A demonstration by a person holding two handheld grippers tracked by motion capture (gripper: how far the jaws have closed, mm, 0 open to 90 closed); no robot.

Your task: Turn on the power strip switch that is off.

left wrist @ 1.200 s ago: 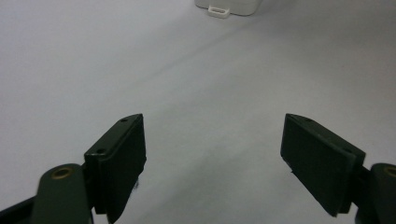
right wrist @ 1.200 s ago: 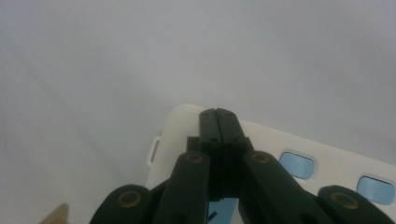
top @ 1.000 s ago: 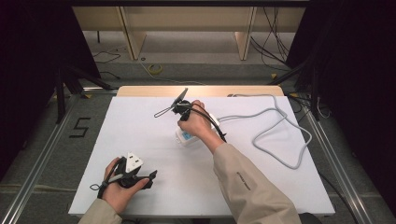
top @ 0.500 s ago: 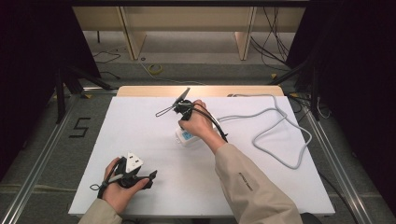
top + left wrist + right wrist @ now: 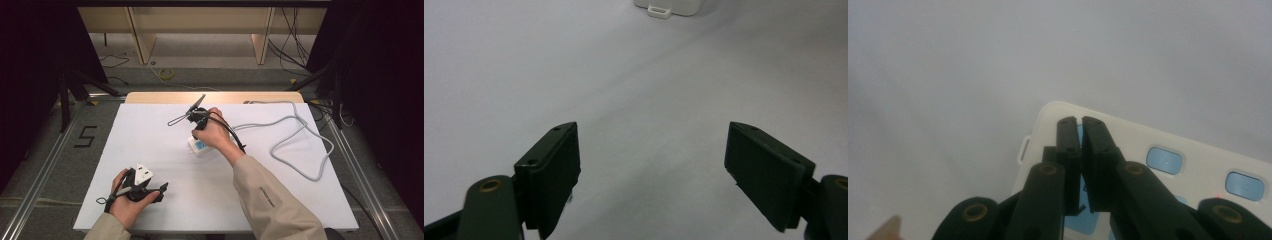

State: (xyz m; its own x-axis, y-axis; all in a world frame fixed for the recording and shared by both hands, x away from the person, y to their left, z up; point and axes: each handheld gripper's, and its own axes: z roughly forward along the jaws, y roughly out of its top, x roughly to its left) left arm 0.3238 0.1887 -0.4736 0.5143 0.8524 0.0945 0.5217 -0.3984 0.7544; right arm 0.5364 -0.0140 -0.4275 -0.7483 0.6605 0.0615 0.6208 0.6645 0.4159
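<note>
Near the middle of the white table (image 5: 150, 130) I have the right gripper (image 5: 1079, 122) poised over the power strip (image 5: 1198, 155), a white block with pale blue buttons; in the right gripper view its jaws stand almost together with a thin slit between them, having just been opening a little, and nothing sits between the pads. From the high view the strip (image 5: 199, 146) lies partly under my right hand (image 5: 212, 132), and its grey cable (image 5: 305, 145) loops off over the right part of the table. My left gripper (image 5: 651, 165) rests low near the front left edge, jaws spread wide and empty, with the strip's end (image 5: 669, 7) well ahead of it.
</note>
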